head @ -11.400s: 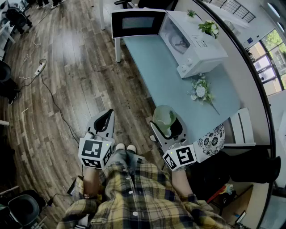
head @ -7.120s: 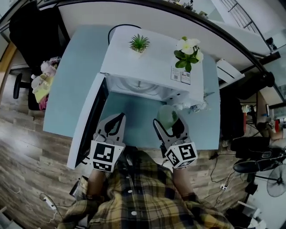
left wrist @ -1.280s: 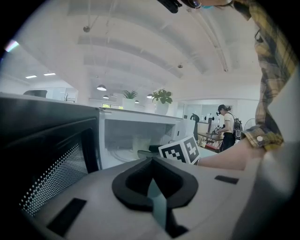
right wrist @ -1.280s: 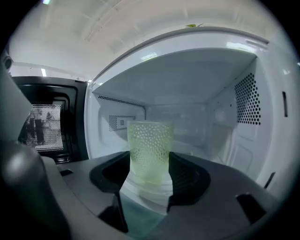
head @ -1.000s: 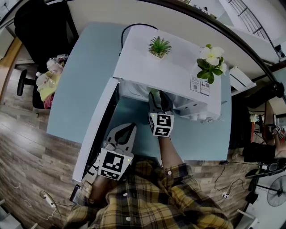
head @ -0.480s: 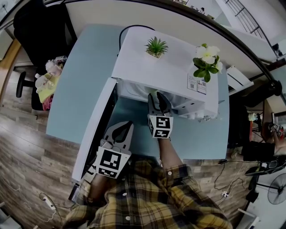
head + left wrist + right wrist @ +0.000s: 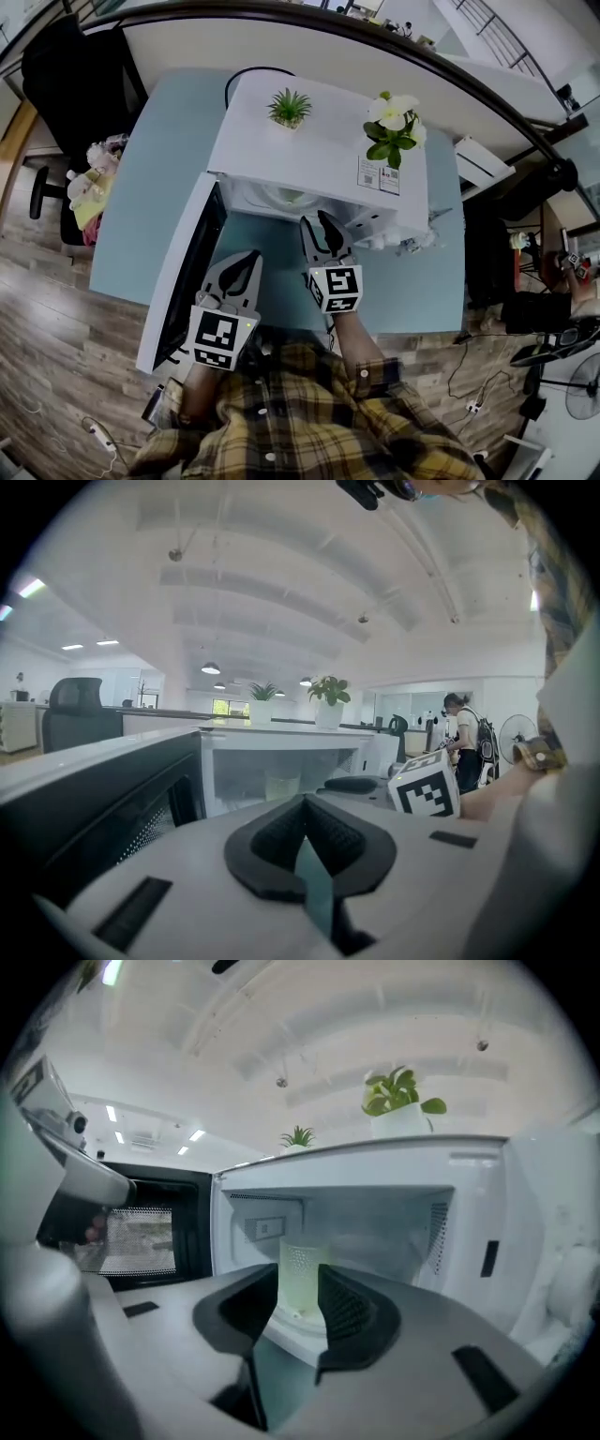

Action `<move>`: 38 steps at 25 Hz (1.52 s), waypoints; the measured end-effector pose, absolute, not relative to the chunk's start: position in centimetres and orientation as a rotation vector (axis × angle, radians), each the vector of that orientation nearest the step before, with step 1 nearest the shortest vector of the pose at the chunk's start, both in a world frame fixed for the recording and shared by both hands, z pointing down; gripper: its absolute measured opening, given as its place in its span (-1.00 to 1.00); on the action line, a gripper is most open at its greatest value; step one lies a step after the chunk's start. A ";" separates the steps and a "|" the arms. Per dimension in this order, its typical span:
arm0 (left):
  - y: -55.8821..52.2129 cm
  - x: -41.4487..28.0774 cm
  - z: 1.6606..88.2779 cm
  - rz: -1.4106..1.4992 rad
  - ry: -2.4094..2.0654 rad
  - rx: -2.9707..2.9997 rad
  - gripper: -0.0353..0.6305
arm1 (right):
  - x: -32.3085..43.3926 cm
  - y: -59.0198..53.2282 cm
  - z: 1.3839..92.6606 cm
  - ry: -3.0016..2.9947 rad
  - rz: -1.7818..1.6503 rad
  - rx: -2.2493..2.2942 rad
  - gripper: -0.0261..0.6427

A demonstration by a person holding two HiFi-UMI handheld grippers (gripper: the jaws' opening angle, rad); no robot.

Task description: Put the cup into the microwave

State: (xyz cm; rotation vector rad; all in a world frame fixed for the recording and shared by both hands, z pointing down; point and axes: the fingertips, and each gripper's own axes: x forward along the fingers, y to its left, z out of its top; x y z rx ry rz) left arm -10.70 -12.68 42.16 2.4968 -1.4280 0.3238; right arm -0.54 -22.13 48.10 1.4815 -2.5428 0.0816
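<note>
The pale green translucent cup (image 7: pixel 302 1258) stands upright on the turntable inside the open white microwave (image 7: pixel 309 141); it also shows dimly as the cup (image 7: pixel 289 197) in the head view. My right gripper (image 7: pixel 298 1288) sits in front of the opening, apart from the cup. Its jaws have just been closing partway and stand open with nothing between them. My left gripper (image 7: pixel 249 258) hangs lower left beside the swung-out door (image 7: pixel 183 272), pads together and empty; in its own view the left gripper (image 7: pixel 302 803) faces the oven, where the cup (image 7: pixel 279 785) shows.
A spiky plant (image 7: pixel 290 106) and a white-flowered plant (image 7: pixel 392 117) stand on the microwave's top. The blue table (image 7: pixel 150 159) holds soft toys (image 7: pixel 89 178) at its left edge. A black chair (image 7: pixel 75 75) stands beyond. A person (image 7: pixel 464 728) stands far off.
My right gripper has drawn back out of the microwave's opening and risen a little, leaving the cup inside. The left gripper has hardly moved.
</note>
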 end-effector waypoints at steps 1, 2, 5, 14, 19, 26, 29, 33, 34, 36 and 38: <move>-12.7 -10.4 42.0 0.322 -1.432 2.495 -0.92 | 0.0 -21.7 47.7 -2.552 0.089 1.476 -0.50; -12.7 -10.1 41.8 0.320 -1.436 2.494 -0.92 | 0.5 -21.2 47.3 -2.562 0.095 1.472 -0.50; -12.7 -9.2 41.1 0.313 -1.442 2.491 -0.92 | 2.0 -20.3 45.8 -2.588 0.105 1.464 -0.50; -12.7 -5.4 39.4 0.294 -1.412 2.538 -0.92 | 6.6 -17.0 40.9 -2.647 0.073 1.445 -0.56; -12.3 -4.1 39.2 0.305 -1.407 2.567 -0.92 | 9.8 -14.9 39.2 -2.649 0.063 1.489 -0.65; -11.9 -1.5 38.1 0.270 -1.364 2.627 -0.92 | 13.7 -12.6 38.7 -2.614 0.112 1.579 -0.78; -11.6 -0.7 38.0 0.267 -1.349 2.642 -0.92 | 14.8 -12.0 38.4 -2.606 0.131 1.618 -0.81; -11.4 0.2 38.2 0.275 -1.335 2.651 -0.92 | 15.9 -11.3 38.6 -2.600 0.155 1.634 -0.86; -11.3 0.5 38.3 0.278 -1.329 2.650 -0.92 | 16.1 -11.2 38.7 -2.596 0.161 1.636 -0.87; -11.1 0.8 38.4 0.280 -1.325 2.647 -0.92 | 16.5 -10.9 39.0 -2.589 0.173 1.636 -0.90; -11.0 1.1 38.5 0.280 -1.327 2.645 -0.92 | 16.8 -10.7 39.4 -2.583 0.183 1.628 -0.91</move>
